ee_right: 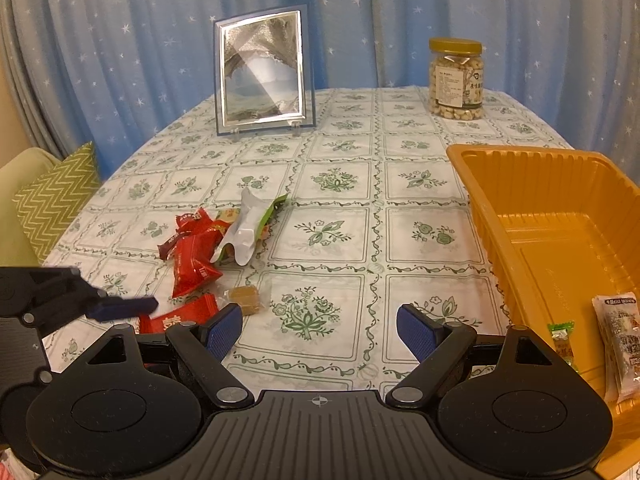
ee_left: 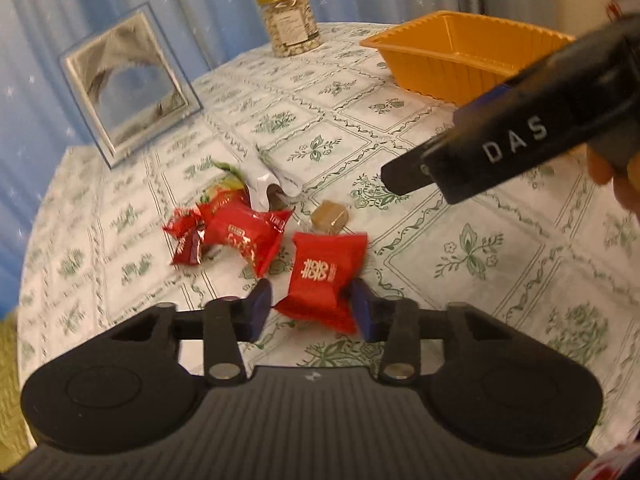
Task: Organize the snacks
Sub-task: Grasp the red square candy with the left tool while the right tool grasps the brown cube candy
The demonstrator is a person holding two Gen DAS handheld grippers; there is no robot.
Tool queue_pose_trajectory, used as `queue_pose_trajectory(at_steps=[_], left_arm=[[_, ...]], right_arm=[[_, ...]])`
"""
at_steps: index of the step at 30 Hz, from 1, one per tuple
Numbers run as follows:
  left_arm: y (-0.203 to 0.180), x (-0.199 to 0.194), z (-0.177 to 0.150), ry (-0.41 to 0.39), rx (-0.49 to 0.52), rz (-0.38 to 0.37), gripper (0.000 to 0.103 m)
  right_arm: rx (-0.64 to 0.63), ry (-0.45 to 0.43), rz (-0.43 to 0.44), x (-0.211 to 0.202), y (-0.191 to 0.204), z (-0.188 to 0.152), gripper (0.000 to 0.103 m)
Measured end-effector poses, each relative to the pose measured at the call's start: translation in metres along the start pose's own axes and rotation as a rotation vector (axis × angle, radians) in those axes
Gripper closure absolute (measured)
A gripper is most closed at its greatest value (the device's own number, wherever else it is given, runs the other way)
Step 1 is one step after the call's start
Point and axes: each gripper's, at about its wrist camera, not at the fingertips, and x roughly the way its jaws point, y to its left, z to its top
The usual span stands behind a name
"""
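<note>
My left gripper (ee_left: 312, 308) is low over the table with a red snack packet (ee_left: 326, 276) between its blue pads, which touch the packet's two side edges. In the right wrist view one of its fingers (ee_right: 120, 306) lies over that same red packet (ee_right: 176, 318). Beyond it sit a pile of red packets (ee_left: 236, 232), a silver and green pouch (ee_left: 272, 184) and a brown wrapped candy (ee_left: 330, 218). My right gripper (ee_right: 320, 332) hovers open above the tablecloth, holding nothing. The orange tray (ee_right: 472, 184) on the right holds a pale packet (ee_right: 620, 340) and a small green one (ee_right: 562, 340).
A jar of nuts (ee_right: 456, 76) and a standing picture frame (ee_right: 264, 68) are at the table's far side, before a blue curtain. A zigzag cushion (ee_right: 56, 196) lies past the left edge. A finger of my right gripper (ee_left: 500, 148) crosses the upper right of the left wrist view.
</note>
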Motion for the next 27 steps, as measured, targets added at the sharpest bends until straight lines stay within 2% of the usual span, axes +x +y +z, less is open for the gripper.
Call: queue_pose_trajectory(at_steps=[2, 3, 8, 17, 19, 20, 21, 27], left_arm=[[0.000, 0.000, 0.000, 0.000, -0.009, -0.005, 0.067], [0.000, 0.000, 0.000, -0.001, -0.012, -0.015, 0.073], [-0.002, 0.002, 0.003, 0.002, -0.030, -0.028, 0.077], [0.021, -0.022, 0.000, -0.039, -0.211, -0.021, 0.079], [0.026, -0.028, -0.001, -0.046, -0.234, -0.003, 0.079], [0.029, -0.030, -0.002, -0.047, -0.249, 0.009, 0.079], [0.033, -0.031, -0.003, -0.045, -0.270, 0.027, 0.079], [0.056, -0.032, -0.008, -0.017, -0.386, 0.110, 0.079]], right_arm=[[0.004, -0.001, -0.001, 0.000, 0.000, 0.000, 0.018], [0.006, -0.002, -0.002, 0.000, -0.001, 0.001, 0.018], [0.013, -0.001, -0.002, 0.000, -0.001, 0.001, 0.018], [-0.018, -0.010, 0.041, 0.007, 0.009, 0.002, 0.018], [-0.045, -0.011, 0.060, 0.014, 0.017, 0.001, 0.024], [-0.059, -0.002, 0.072, 0.018, 0.020, 0.001, 0.034], [-0.069, 0.008, 0.081, 0.023, 0.023, 0.001, 0.037], [-0.109, 0.025, 0.101, 0.045, 0.037, -0.001, 0.039]])
